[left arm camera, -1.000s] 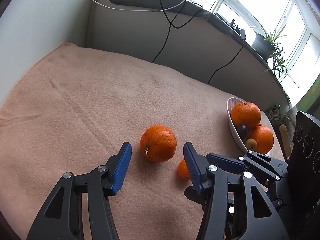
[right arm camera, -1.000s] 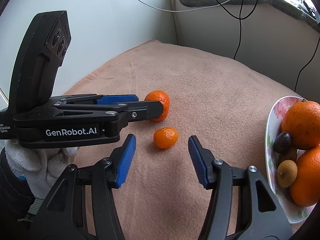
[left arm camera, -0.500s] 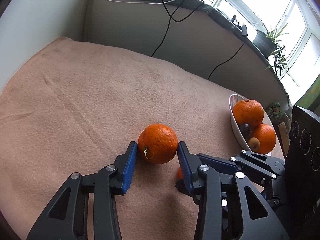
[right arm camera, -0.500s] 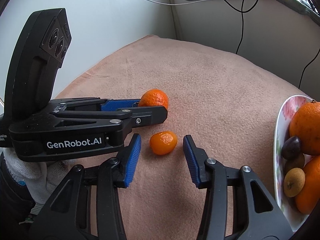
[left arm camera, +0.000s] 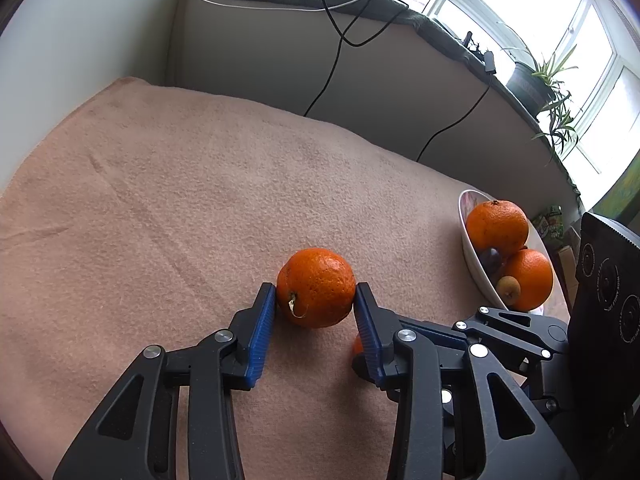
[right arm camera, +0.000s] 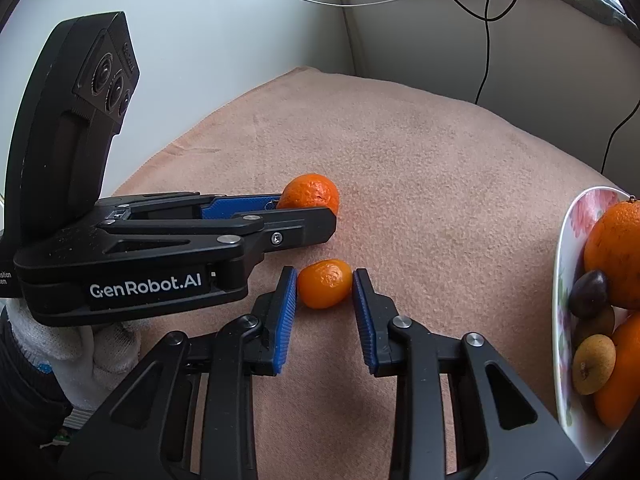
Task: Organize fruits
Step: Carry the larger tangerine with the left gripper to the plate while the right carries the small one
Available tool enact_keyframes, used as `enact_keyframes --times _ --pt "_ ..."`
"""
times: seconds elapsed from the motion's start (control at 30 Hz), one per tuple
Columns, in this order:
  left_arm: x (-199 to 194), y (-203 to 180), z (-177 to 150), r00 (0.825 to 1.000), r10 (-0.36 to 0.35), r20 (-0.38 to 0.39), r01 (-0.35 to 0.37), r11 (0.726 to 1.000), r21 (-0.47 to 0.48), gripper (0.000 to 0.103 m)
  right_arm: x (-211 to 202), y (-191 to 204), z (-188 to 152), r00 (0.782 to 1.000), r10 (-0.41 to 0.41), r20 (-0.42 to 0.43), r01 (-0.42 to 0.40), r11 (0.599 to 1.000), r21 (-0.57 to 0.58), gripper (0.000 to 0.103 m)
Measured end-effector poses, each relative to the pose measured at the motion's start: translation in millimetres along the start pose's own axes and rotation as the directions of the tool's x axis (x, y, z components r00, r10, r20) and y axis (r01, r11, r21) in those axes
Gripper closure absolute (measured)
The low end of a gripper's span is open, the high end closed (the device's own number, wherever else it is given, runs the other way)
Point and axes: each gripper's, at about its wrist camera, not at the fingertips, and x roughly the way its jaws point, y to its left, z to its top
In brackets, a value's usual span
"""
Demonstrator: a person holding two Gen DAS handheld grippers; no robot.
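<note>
On the pink blanket [left arm camera: 200, 200] lies a big orange [left arm camera: 316, 286], and my left gripper [left arm camera: 316, 292] is shut on it, a blue pad against each side. The right wrist view shows that orange [right arm camera: 312, 192] behind the left gripper [right arm camera: 306, 213]. A small tangerine [right arm camera: 325, 283] sits just in front of it. My right gripper [right arm camera: 325, 276] is closing on the tangerine, and both pads touch its sides. In the left wrist view only a sliver of the tangerine [left arm camera: 357, 346] shows behind the right-hand finger. Both fruits rest on the blanket.
A white flowered bowl [right arm camera: 560, 260] at the right holds two oranges [left arm camera: 496, 226], a dark plum [right arm camera: 590, 292] and a brown fruit [right arm camera: 592, 364]. A white-gloved hand [right arm camera: 80, 344] holds the left gripper. Walls, black cables [left arm camera: 332, 76] and a windowsill plant [left arm camera: 548, 80] lie beyond the blanket.
Both grippers closed from wide open. The left one's pads came against the big orange, the right one's against the small tangerine. Neither fruit has left the blanket.
</note>
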Motion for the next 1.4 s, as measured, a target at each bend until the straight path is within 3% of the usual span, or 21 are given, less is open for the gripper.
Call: enact_keyframes --times 0.6,1.4 --pt "-19.2 -21.4 1.3 0.999 0.001 0.049 -0.003 0.998 0.056 0.065 -43.7 -7.2 -9.0 0.997 -0.013 0.077 0.011 1.0 0.02 0.074" --pt "-24.7 -79.4 4.8 0.996 -0.05 0.073 0.038 0.988 0.148 0.065 -119.8 -52.5 -28.3 0.975 -0.09 0.204 0.068 0.991 0.113 0.074"
